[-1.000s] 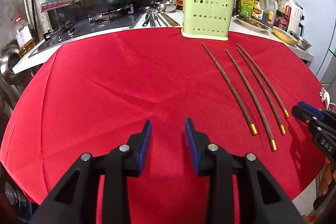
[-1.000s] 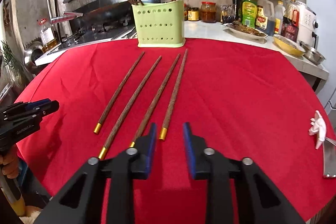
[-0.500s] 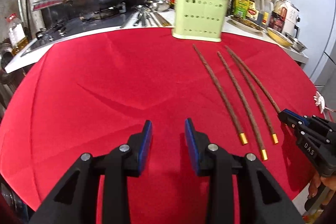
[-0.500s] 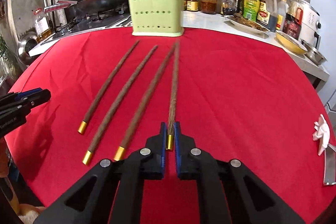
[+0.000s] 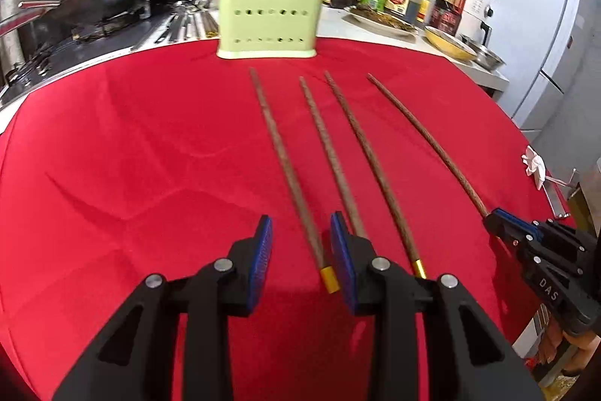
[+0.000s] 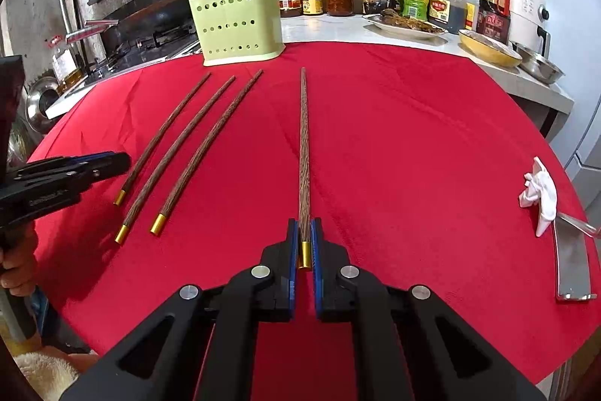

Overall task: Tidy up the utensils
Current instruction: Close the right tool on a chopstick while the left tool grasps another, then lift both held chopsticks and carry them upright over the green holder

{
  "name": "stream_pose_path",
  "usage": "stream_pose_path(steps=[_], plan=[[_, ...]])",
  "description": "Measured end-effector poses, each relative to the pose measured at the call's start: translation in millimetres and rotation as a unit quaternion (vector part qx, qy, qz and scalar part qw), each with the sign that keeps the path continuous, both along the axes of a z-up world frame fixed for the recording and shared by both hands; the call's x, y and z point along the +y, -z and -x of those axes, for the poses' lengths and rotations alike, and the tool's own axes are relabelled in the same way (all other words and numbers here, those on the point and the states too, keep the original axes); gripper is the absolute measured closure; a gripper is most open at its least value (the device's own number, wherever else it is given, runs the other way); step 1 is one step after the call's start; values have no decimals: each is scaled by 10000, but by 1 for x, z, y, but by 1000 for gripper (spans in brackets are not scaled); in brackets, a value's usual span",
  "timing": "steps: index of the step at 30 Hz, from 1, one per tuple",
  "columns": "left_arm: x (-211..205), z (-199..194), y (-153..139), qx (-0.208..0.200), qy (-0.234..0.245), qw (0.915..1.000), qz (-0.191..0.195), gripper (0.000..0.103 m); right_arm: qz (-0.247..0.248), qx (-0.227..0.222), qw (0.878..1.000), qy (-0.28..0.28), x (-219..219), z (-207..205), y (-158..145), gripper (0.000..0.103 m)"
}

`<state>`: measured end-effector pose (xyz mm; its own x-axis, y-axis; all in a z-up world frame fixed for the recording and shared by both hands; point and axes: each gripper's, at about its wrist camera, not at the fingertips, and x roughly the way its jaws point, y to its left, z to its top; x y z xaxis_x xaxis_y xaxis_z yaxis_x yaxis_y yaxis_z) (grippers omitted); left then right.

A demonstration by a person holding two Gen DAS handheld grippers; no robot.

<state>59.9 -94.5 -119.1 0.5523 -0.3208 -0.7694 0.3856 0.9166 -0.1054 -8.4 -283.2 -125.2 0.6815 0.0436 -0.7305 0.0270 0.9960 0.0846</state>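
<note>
Already sorted: the green perforated utensil holder (image 6: 237, 25) at the far edge of the surface (image 6: 394, 138), which is covered in a red cloth, holds several chopsticks standing upright, grouped at its two ends.
Left on the cloth: three chopsticks (image 6: 180, 153) lie loose side by side, thin tips toward the holder, gold-capped ends toward the person.
In hand: the right hand-held gripper (image 6: 305, 243) is pressed together on a fourth chopstick (image 6: 303, 145), pinching it just above its gold cap; the stick points straight ahead at the holder.
Lifted or not: hard to say; the held chopstick may rest on the cloth along its length or be slightly raised.
Left hand-held gripper (image 5: 300, 247): spread wide and empty, its fingers straddling the gold-capped end of the leftmost loose chopstick (image 5: 287, 168) without touching it, as far as the view shows.
Progress: judged roughly midway; four chopsticks are outside the holder, one of them gripped, none of these delivered.
Likely remaining: carry the held stick to the holder, then the other three.
Hidden: the holder's inner compartments and how many sticks stand inside cannot be counted.
Cut off: the gold cap of the middle loose chopstick sits behind the left gripper's finger in the left wrist view.
Unclear: a crumpled white object (image 6: 539, 194) and a metal strip (image 6: 573, 262) at the right edge of the surface cannot be identified.
</note>
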Motion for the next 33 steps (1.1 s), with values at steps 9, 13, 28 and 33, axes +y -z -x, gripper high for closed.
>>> stream_pose_path(steps=[9, 13, 28, 33], plan=[[-2, 7, 4, -111, 18, 9978, -646, 95, -54, -82, 9999, -53, 5, 0, 1, 96], [13, 21, 4, -189, -56, 9959, -881, 96, -61, -133, 9998, -157, 10, 2, 1, 96], [59, 41, 2, -50, -499, 9969, -601, 96, -38, -135, 9995, -268, 15, 10, 1, 93], [50, 44, 4, -203, -433, 9960, -754, 95, -106, -262, 9994, -192, 14, 14, 3, 93]])
